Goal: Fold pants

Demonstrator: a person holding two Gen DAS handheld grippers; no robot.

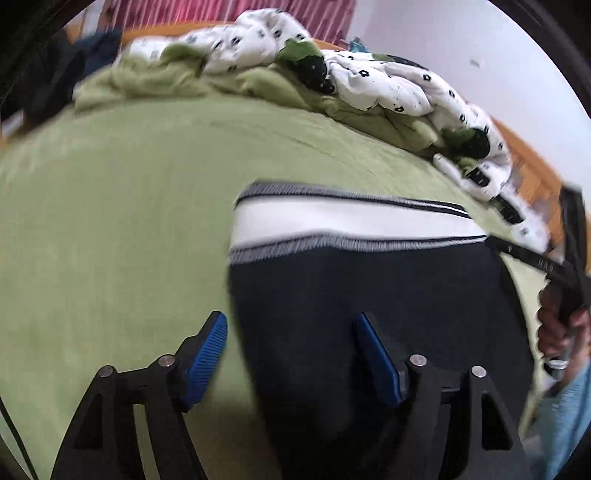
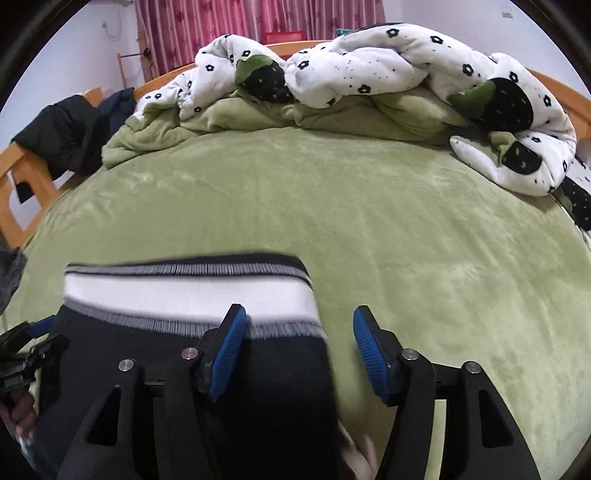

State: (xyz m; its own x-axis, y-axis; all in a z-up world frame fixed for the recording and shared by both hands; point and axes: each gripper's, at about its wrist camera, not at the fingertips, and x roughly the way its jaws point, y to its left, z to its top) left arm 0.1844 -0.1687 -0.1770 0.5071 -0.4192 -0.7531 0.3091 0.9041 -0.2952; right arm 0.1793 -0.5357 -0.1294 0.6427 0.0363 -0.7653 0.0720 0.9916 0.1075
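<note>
Dark navy pants (image 1: 369, 295) with a white and grey striped waistband (image 1: 347, 221) lie flat on the green bed sheet (image 1: 110, 221). My left gripper (image 1: 290, 354) is open and straddles the pants' left edge, one finger over the sheet, one over the dark cloth. In the right wrist view the pants (image 2: 266, 380) lie at lower left, waistband (image 2: 184, 291) away from me. My right gripper (image 2: 299, 350) is open and straddles the pants' right edge. Neither holds cloth. The left gripper (image 2: 22, 354) shows at that view's left edge.
A crumpled white quilt with black flowers and green patches (image 2: 369, 66) and a green blanket (image 2: 258, 114) are heaped at the far end of the bed. A dark jacket (image 2: 62, 136) hangs on the wooden bed frame (image 2: 22, 177) at left. Pink curtains (image 2: 221, 26) hang behind.
</note>
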